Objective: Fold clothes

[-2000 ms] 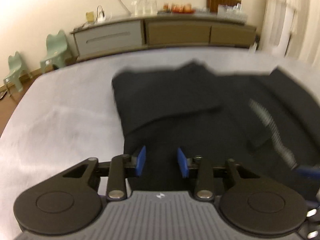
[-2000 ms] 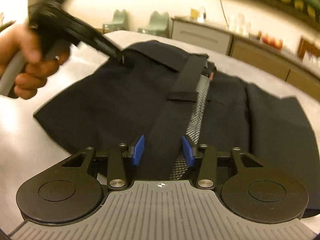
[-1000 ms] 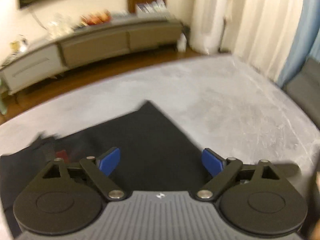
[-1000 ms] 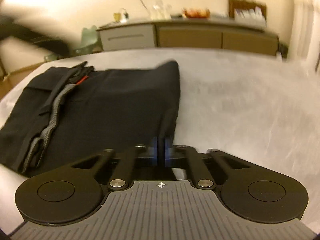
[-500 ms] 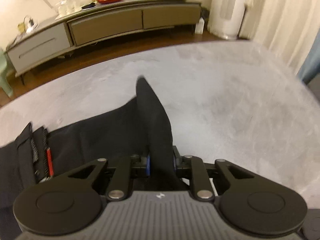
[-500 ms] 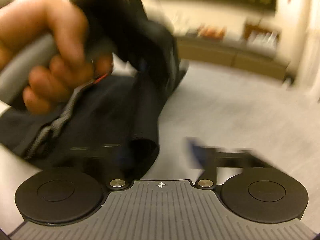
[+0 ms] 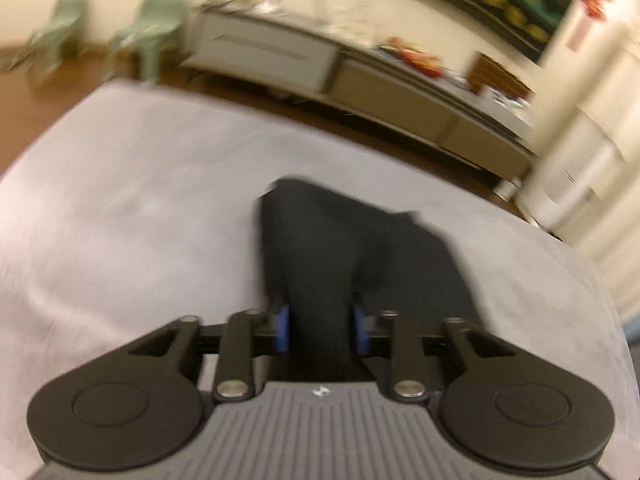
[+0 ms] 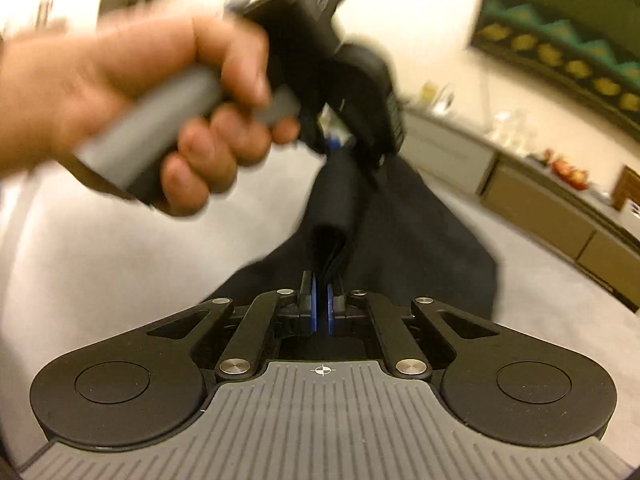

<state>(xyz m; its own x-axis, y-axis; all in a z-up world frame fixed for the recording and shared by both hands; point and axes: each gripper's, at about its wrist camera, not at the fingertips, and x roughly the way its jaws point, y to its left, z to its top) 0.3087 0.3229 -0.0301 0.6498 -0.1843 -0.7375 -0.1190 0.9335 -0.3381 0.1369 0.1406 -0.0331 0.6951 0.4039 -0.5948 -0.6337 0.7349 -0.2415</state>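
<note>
A wide pale grey cloth-covered table [image 7: 132, 184] carries the black fabric garment [image 7: 360, 240], part of it lifted off the surface and strung between both tools. The left gripper [image 7: 320, 330] pinches a thick bunched fold; the right gripper [image 8: 320, 308], nearly closed, clamps a thinner edge. The person's left hand [image 8: 168, 92] squeezes its handle hard. If either grip holds only some layers, the rest could slip out and spoil the fold. Blur hides the garment's outline, and its near end is cut off.
</note>
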